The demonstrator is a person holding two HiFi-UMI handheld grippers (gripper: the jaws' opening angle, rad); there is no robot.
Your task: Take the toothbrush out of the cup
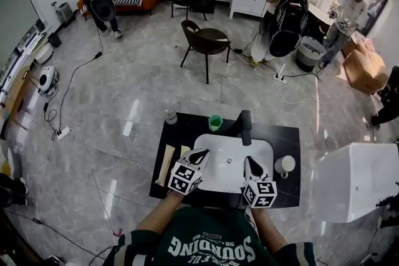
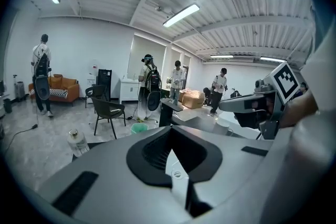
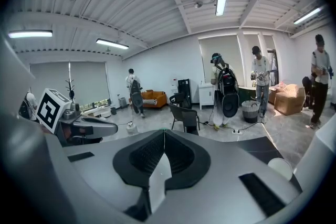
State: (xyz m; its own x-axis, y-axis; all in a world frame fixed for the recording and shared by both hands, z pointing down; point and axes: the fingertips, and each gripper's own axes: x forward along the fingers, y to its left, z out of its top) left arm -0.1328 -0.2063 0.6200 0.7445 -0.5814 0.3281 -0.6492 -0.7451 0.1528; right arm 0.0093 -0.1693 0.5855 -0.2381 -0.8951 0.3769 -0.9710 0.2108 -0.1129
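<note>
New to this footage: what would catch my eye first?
The left gripper and right gripper hover shut over a white sink set in a black counter. A green cup stands behind the sink, left of the black faucet; a white cup sits at its right.

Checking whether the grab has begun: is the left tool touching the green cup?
Apart. The head view shows the left tool over the white sink, with black counter showing between its tip and the green cup.

Green cup (image 1: 215, 123) contents too small to tell (head view); white cup (image 3: 280, 168) lower half hidden.
</note>
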